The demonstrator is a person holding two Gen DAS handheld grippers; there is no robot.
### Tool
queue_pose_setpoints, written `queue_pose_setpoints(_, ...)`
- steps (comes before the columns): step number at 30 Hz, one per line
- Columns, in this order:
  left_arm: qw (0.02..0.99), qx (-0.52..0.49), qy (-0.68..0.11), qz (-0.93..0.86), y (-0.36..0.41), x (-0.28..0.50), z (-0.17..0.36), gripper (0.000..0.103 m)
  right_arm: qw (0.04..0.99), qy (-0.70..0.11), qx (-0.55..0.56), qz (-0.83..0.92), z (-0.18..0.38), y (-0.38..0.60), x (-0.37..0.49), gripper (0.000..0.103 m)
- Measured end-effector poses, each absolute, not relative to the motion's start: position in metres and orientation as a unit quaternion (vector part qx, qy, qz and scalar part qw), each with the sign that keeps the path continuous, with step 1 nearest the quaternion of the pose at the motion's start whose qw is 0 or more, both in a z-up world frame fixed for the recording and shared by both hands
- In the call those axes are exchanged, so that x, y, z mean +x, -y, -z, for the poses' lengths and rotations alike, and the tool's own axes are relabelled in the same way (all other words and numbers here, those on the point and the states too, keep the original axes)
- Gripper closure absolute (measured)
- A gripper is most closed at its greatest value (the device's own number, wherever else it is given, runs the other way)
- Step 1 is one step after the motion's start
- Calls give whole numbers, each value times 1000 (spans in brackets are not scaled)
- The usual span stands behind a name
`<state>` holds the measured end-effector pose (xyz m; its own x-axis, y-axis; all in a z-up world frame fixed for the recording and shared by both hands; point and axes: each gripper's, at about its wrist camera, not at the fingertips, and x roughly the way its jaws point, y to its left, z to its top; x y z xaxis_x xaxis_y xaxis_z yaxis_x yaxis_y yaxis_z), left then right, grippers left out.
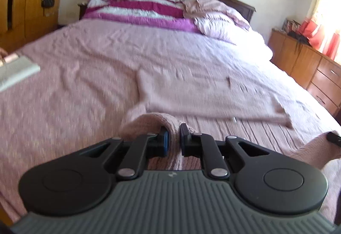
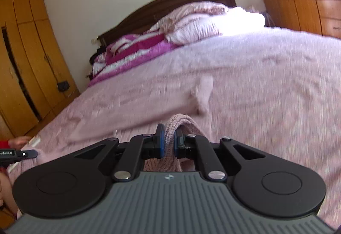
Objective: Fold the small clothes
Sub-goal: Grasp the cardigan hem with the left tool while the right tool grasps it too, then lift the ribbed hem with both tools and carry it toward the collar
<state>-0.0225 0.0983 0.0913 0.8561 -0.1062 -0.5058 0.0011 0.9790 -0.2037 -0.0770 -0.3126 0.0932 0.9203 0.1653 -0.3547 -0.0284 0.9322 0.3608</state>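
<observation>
Pink knit garment (image 1: pixel 173 138) between both grippers' fingers (image 2: pixel 160 141).

Bed (image 1: pixel 85 76) in pink sheet, pink knit garment (image 1: pixel 202 93) spread flat, striped quilt (image 1: pixel 136 10) and pillows (image 1: pixel 221 27) at headboard.

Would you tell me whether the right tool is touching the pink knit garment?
Touching: the right wrist view shows the right tool pinching the pink knit garment.
</observation>
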Motion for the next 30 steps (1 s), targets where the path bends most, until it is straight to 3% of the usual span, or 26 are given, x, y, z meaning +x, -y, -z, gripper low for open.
queue_pose_setpoints(6,956,-103,-273,-1,-100,17,-85,90,965,-182,191,-12,-94,322,-38,94)
queue_pose_setpoints(15,936,-72,-342,-33,-101,50,-39,83,953,-261,149,33,-27,306,1,93)
queue_pose_setpoints(17,937,-66,-342,-26,-101,44,-40,78,955,-262,138,28,-22,304,0,88)
queue_pose_setpoints(19,938,-58,-341,-17,-100,37,-43,59,957,-262,121,24,-25,301,-4,75)
queue_pose_setpoints(21,939,-55,-340,-11,-100,29,-46,47,959,-263,102,24,-32,298,-10,61)
queue_pose_setpoints(22,941,-56,-335,-7,-100,24,-48,46,961,-259,98,21,-35,298,-13,57)
queue_pose_setpoints(30,937,-79,-340,9,-102,13,-44,46,949,-272,159,-32,-38,310,-27,57)
